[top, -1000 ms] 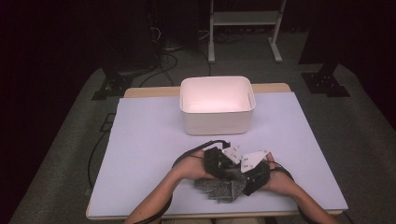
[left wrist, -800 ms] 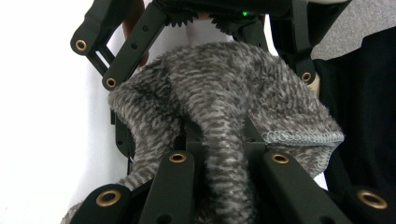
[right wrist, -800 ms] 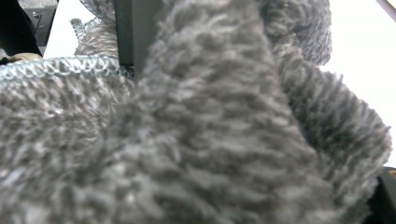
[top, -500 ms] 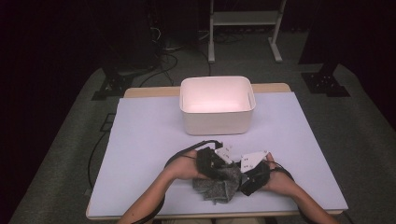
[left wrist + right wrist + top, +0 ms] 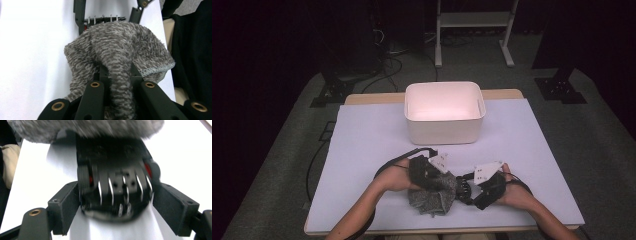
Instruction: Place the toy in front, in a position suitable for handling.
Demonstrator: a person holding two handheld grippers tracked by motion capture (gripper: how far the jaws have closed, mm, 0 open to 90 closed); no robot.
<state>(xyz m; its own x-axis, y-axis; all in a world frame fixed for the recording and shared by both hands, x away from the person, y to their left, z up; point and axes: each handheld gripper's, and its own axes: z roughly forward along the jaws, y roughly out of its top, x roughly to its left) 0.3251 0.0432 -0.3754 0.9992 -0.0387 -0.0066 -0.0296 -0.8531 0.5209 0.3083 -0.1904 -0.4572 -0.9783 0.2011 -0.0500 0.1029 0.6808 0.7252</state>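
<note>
Grey towel gripped at the table's near edge

On the white table [image 5: 362, 150], with the white bin [image 5: 445, 119] at its far middle, the grey fuzzy towel [image 5: 432, 197] lies bunched near-centre; the left gripper [image 5: 428, 172] is clenched on a fold of it, and the right gripper [image 5: 464, 187] gapes unclenched just right of it.

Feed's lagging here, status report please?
Left claw shut on grey cloth. Right claw open around black clip. White bin beyond, path clear.

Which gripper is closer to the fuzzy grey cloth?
Left. The left gripper has its jaws shut on the grey cloth, pinching a fold. The right gripper sits beside the cloth with open jaws, not gripping it.
</note>
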